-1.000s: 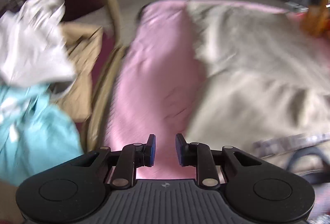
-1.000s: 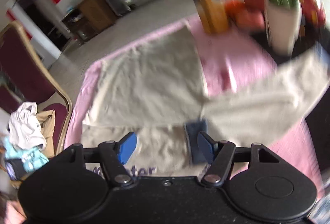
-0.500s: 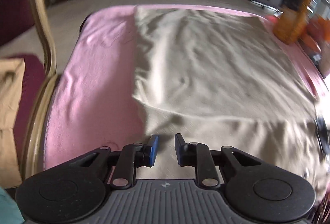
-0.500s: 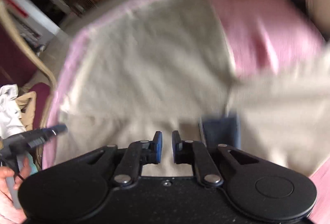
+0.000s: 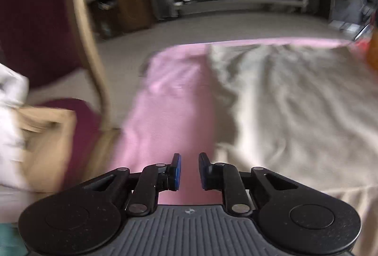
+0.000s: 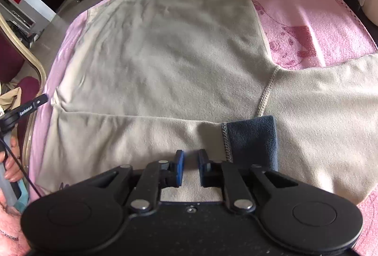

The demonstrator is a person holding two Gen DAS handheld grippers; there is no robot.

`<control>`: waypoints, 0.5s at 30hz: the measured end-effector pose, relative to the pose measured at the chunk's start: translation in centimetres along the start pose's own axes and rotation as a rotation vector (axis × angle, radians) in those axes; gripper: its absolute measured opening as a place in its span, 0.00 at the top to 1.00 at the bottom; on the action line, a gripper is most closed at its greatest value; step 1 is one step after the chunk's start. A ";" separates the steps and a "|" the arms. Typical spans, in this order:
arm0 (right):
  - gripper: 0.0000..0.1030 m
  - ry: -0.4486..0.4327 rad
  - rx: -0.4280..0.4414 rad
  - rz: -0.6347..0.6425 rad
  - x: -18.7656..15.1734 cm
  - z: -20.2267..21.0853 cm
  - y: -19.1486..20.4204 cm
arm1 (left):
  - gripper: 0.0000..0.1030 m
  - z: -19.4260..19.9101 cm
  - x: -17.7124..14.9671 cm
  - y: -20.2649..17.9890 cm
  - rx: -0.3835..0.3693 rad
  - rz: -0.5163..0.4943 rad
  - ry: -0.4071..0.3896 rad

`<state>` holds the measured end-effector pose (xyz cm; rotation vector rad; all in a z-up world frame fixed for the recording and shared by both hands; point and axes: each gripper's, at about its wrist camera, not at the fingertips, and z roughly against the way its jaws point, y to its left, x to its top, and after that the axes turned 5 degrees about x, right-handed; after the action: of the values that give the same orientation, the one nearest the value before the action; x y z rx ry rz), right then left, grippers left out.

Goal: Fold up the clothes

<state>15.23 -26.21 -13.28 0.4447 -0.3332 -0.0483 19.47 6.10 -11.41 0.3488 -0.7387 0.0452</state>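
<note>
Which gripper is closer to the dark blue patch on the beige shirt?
The right one. The right gripper hangs over the beige shirt just left of the dark blue patch. The left gripper is over the pink cloth, off the shirt's far side edge.

The beige garment (image 6: 160,62) is made of soft fleece and lies spread flat on the pink towel (image 6: 307,20) that covers the worktop. It has light wrinkles. One sleeve (image 6: 330,119) reaches out to the right side, joined to the body by a stitched seam. A fold line runs across the cloth near the bottom. A dark blue patch (image 6: 252,140) with grey stitching on its left edge sits at the near edge of the garment.
</note>
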 end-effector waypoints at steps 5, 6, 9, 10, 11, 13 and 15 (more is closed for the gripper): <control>0.85 -0.057 0.060 0.005 -0.1 1.5 0.3 | 0.73 3.4 -2.6 -0.9 -0.066 -0.050 0.121; 0.85 -0.063 0.070 0.007 -0.2 1.7 0.3 | 0.73 3.5 -3.5 -1.3 -0.037 -0.076 0.141; 0.84 -0.070 0.061 -0.007 -0.6 1.9 0.1 | 0.76 3.7 -6.0 -1.2 0.007 -0.105 0.204; 0.84 -0.065 0.059 -0.016 -0.8 2.0 -0.2 | 0.75 4.0 -6.6 -0.8 0.006 -0.102 0.205; 0.84 -0.060 0.057 -0.025 -1.0 2.1 -0.4 | 0.76 4.2 -7.0 -0.4 0.001 -0.100 0.215; 0.83 -0.037 0.028 -0.038 -1.4 2.0 -0.8 | 0.75 4.5 -7.9 0.3 -0.004 -0.102 0.237; 0.91 0.001 -0.034 -0.041 -2.0 1.4 -1.4 | 0.74 5.1 -8.8 1.1 0.008 -0.116 0.247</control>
<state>12.97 -27.80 -13.33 0.4180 -0.3224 -0.0935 9.47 6.22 -13.46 0.3851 -0.4735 -0.0183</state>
